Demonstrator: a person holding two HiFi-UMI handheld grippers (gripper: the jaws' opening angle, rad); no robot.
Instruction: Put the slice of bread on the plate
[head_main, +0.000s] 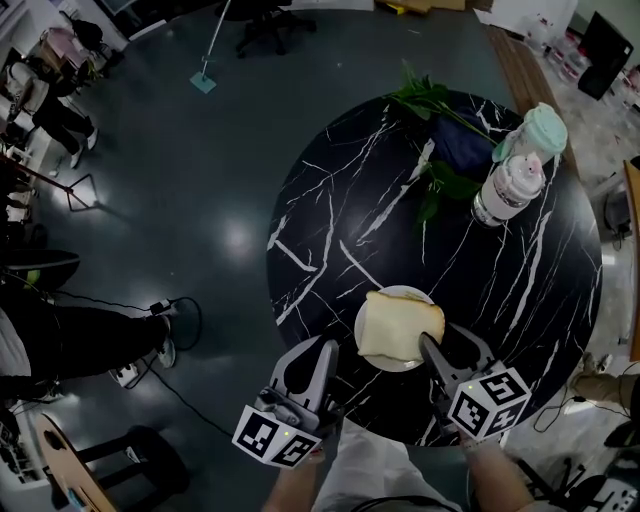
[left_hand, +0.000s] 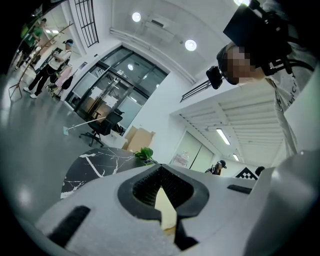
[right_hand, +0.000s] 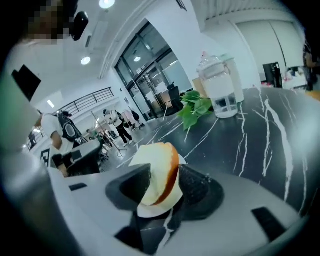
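Round black marble table (head_main: 330, 220), white veining. White plate (head_main: 392, 366) sits near the table's near edge, with the bread (head_main: 400, 325) lying on it and covering most of it, so only slivers of rim show. Right gripper (head_main: 430, 345) reaches in at the bread's near right corner. In its own view the jaws are clamped on the slice, dark pads pressed against both faces, brown crust against the right pad, and plate rim visible just beneath. Left gripper (head_main: 325, 348) is just left of the plate, apart from it, tips pointing toward the table centre. Its jaws are brought together with nothing held. A pale wedge shows through the slit behind the tips, possibly the bread or plate beyond, too cramped to be sure. At the far side of the table stands a clear bottle (head_main: 510, 185), upright, with a pale green cover on top. Leaves (head_main: 425, 100) lie just left of it, stems trailing toward the centre. Both are well apart from the plate. Grey glossy floor around the table, with people and office chairs in the distance.
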